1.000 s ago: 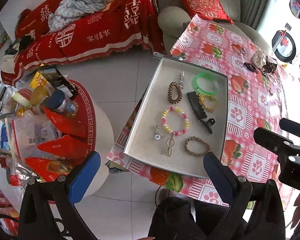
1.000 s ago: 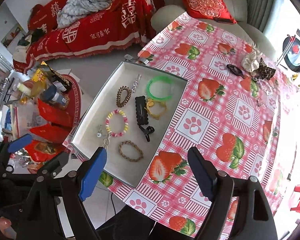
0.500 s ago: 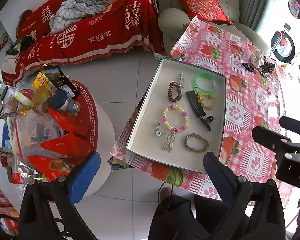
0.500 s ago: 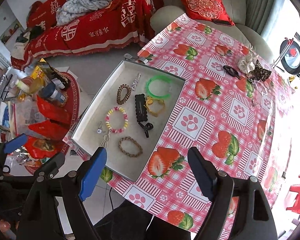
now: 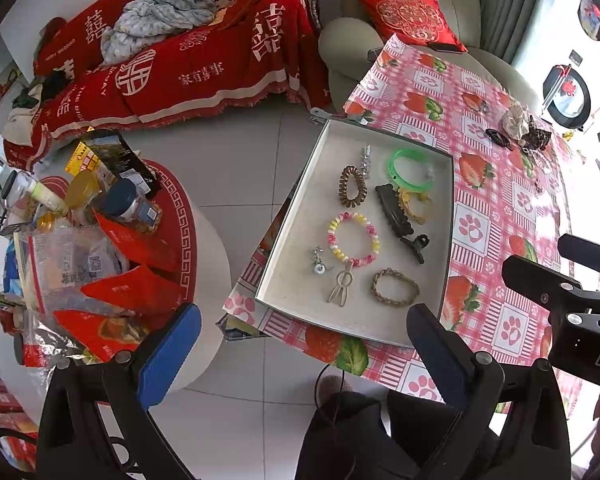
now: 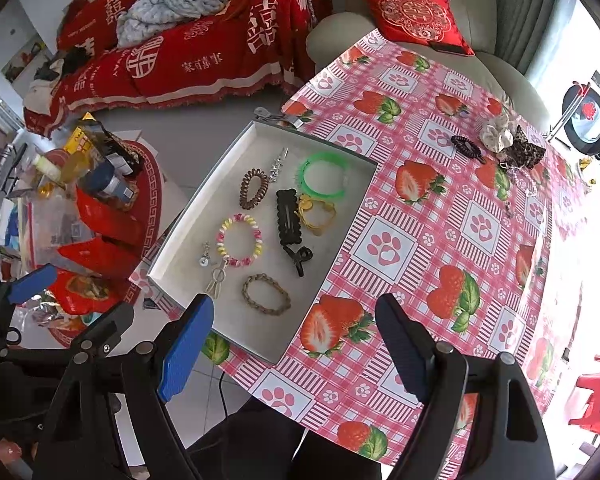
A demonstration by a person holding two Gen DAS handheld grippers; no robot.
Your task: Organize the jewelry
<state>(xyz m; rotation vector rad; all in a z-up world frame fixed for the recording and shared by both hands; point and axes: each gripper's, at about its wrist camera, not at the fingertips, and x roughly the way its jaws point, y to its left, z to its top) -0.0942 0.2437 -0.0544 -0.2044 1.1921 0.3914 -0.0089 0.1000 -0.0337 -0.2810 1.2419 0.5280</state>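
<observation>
Both grippers hang above the table edge, holding nothing. Left gripper (image 5: 300, 344) has its fingers spread wide; right gripper (image 6: 296, 332) likewise wide apart. Grey tray (image 6: 180, 240) sits at the table corner on the strawberry tablecloth (image 6: 440, 240). Inside the tray: green bangle (image 6: 323, 174), brown coil tie (image 6: 253, 188), black hair clip (image 6: 288, 218) touching a yellow tie (image 6: 318, 213), pink-yellow bead bracelet (image 6: 239, 240), braided bracelet (image 6: 266, 294), small metal pieces beside the beads. More hair ties (image 6: 500, 140) lie far across the table.
</observation>
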